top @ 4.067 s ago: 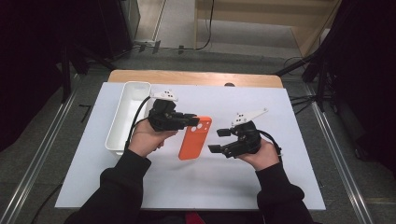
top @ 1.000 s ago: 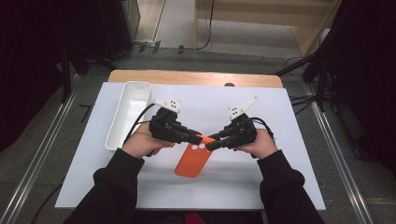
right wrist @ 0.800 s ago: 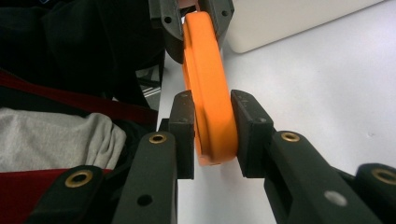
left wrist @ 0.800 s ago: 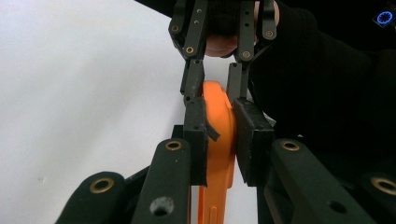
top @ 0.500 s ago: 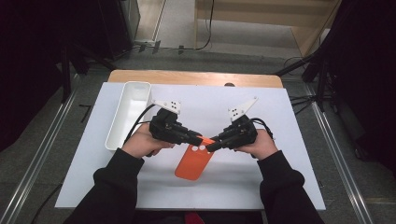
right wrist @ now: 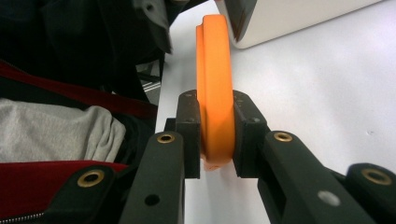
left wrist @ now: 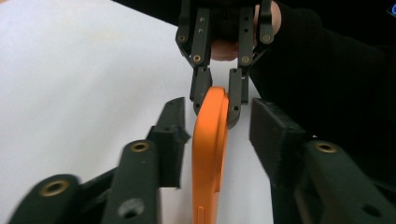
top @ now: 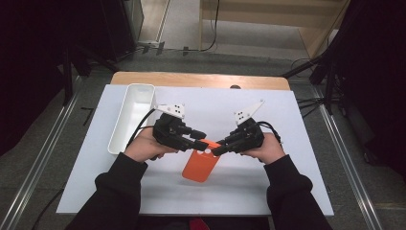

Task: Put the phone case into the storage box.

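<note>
Right gripper (right wrist: 215, 133) clamps the orange phone case (right wrist: 215, 93); left gripper (left wrist: 217, 140) has just been opening around it.

Matte black ribbed pads flank the smooth, rounded-edged case, held edge-up above the white table sheet (top: 297, 191), near the glossy oblong white tray (top: 130, 117).

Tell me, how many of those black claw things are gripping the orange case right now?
1. The right gripper pinches the orange case at its upper edge. The left gripper has just been opening; its jaws stand apart on either side of the case without pressing it.

no readable text, labels, brands or numbers anywhere
</note>
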